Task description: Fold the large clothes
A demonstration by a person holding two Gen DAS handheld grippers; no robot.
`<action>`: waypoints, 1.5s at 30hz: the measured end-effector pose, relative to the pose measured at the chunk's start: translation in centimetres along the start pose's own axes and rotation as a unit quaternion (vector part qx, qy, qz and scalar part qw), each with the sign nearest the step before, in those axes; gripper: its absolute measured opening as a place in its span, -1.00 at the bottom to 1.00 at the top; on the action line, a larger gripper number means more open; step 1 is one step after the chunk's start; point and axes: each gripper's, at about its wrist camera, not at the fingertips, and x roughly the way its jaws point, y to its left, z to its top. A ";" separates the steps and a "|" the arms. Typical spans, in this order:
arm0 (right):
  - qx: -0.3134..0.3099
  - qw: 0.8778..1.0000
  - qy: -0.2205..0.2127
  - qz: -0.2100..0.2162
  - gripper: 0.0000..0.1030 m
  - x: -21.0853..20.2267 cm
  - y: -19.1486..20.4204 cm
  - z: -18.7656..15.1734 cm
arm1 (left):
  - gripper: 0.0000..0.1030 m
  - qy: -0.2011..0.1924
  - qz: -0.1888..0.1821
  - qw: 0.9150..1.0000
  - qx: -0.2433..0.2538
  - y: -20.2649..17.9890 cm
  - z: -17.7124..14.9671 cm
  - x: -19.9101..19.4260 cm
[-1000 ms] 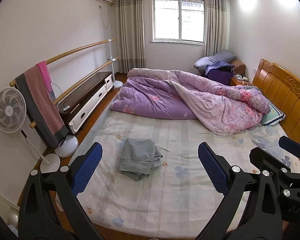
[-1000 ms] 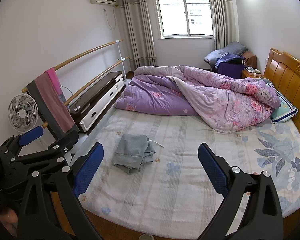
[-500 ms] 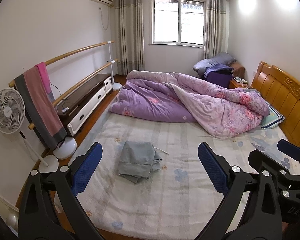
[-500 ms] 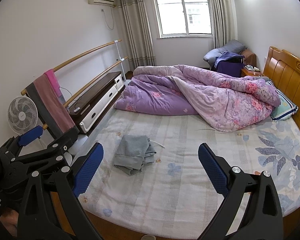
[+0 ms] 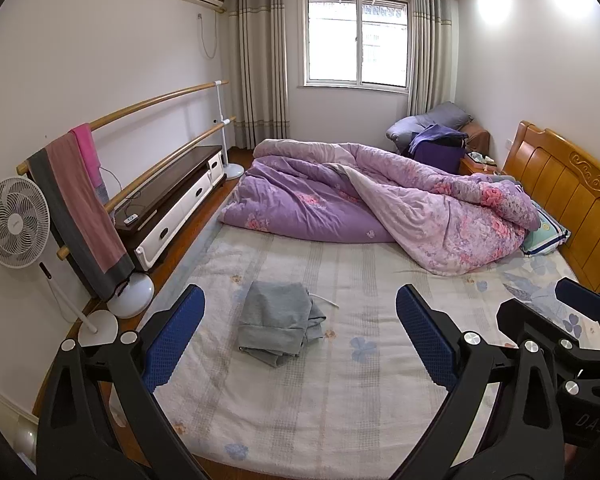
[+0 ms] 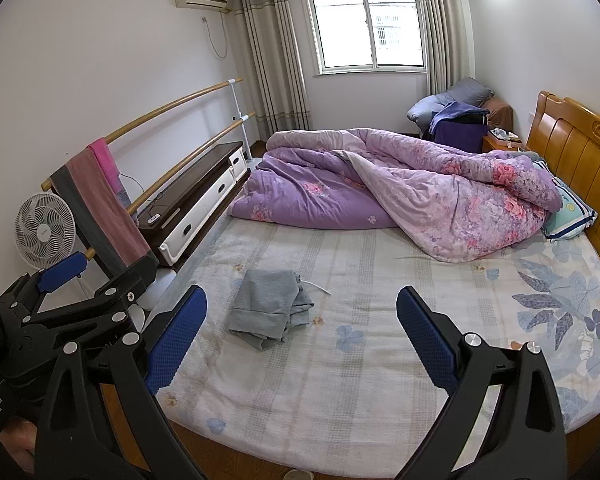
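Note:
A grey garment lies loosely folded on the bed sheet, left of the middle; it also shows in the right wrist view with a white cord beside it. My left gripper is open and empty, held back above the bed's near edge. My right gripper is open and empty, beside the left one and to its right. Neither gripper touches the garment.
A purple floral quilt is bunched across the far half of the bed. A wooden headboard stands at the right. A towel rack, a white fan and a low cabinet line the left wall.
Both grippers have drawn back and up a little from the bed. The garment has not moved and the jaws have stayed open.

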 end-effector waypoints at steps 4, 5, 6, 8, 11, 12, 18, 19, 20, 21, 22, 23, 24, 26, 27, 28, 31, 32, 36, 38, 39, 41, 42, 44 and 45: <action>0.000 1.000 0.001 0.000 0.80 0.1 0.0 0.0 | 0.88 -0.001 0.001 1.000 0.001 0.1 0.0 0.1; 0.001 1.000 0.001 0.000 0.80 0.1 0.1 -0.1 | 0.88 -0.001 0.001 1.000 0.001 0.1 -0.1 0.1; 0.001 1.000 0.001 0.000 0.80 0.1 0.2 -0.2 | 0.88 0.000 0.000 1.000 0.000 0.1 -0.1 0.1; 0.000 1.000 0.001 -0.001 0.80 0.2 0.2 -0.2 | 0.88 0.000 0.001 1.000 0.001 0.1 0.0 0.1; 0.002 1.000 0.002 0.001 0.80 0.2 0.1 -0.2 | 0.88 0.000 0.001 1.000 0.001 0.2 0.0 0.2; 0.002 1.000 0.002 0.000 0.80 0.2 0.1 -0.3 | 0.88 0.001 0.001 1.000 0.002 0.2 0.0 0.2; 0.003 1.000 0.002 0.000 0.80 0.2 0.1 -0.3 | 0.88 0.001 0.000 1.000 0.002 0.3 -0.1 0.2; 0.003 1.000 0.003 0.001 0.80 0.3 0.1 -0.3 | 0.88 0.000 0.000 1.000 0.002 0.3 -0.1 0.2; 0.003 1.000 0.004 0.001 0.80 0.3 0.1 -0.3 | 0.88 0.001 0.000 1.000 0.002 0.3 0.0 0.2; 0.003 1.000 0.004 0.001 0.80 0.3 0.1 -0.3 | 0.88 0.002 0.000 1.000 0.002 0.3 -0.1 0.3; 0.003 1.000 0.003 0.001 0.80 0.3 0.0 -0.2 | 0.88 0.002 0.000 1.000 0.002 0.3 0.0 0.3; 0.002 1.000 0.003 0.001 0.80 0.3 0.0 -0.2 | 0.88 0.001 0.000 1.000 0.001 0.3 0.0 0.2; 0.003 1.000 0.003 0.001 0.80 0.3 0.0 -0.2 | 0.88 0.001 0.000 1.000 0.001 0.3 0.0 0.2; 0.002 1.000 0.003 0.001 0.80 0.3 0.0 -0.1 | 0.88 0.001 0.000 1.000 0.002 0.3 0.1 0.2; 0.003 1.000 0.003 0.000 0.80 0.3 -0.1 -0.2 | 0.88 0.001 0.000 1.000 0.001 0.4 0.0 0.3; 0.003 1.000 0.003 0.001 0.80 0.3 -0.1 -0.3 | 0.88 0.000 -0.001 1.000 0.001 0.4 -0.1 0.3; 0.003 1.000 0.004 0.001 0.80 0.3 -0.2 -0.1 | 0.88 0.001 0.000 1.000 0.002 0.3 -0.3 0.4; 0.003 1.000 0.004 0.001 0.80 0.3 -0.2 -0.1 | 0.88 0.001 -0.001 1.000 0.001 0.4 -0.3 0.4; 0.003 1.000 0.004 0.000 0.80 0.3 -0.2 -0.2 | 0.88 0.002 -0.002 1.000 0.001 0.4 -0.2 0.5; 0.004 1.000 0.004 0.000 0.80 0.3 -0.2 -0.3 | 0.88 0.002 -0.001 1.000 0.002 0.3 -0.3 0.6; 0.004 1.000 0.004 0.000 0.80 0.3 -0.2 -0.3 | 0.88 0.001 -0.001 1.000 0.002 0.3 -0.3 0.6; 0.003 1.000 0.004 0.000 0.80 0.3 -0.2 -0.3 | 0.88 0.002 -0.002 1.000 0.002 0.4 -0.3 0.6; 0.003 1.000 0.004 0.000 0.80 0.3 -0.2 -0.3 | 0.88 0.002 -0.003 1.000 0.001 0.4 -0.2 0.6; 0.003 1.000 0.005 0.001 0.80 0.4 -0.3 -0.2 | 0.88 0.002 -0.002 1.000 0.002 0.5 -0.1 0.7; 0.004 1.000 0.005 0.001 0.80 0.3 -0.3 -0.2 | 0.88 0.002 -0.003 1.000 0.002 0.5 -0.2 0.7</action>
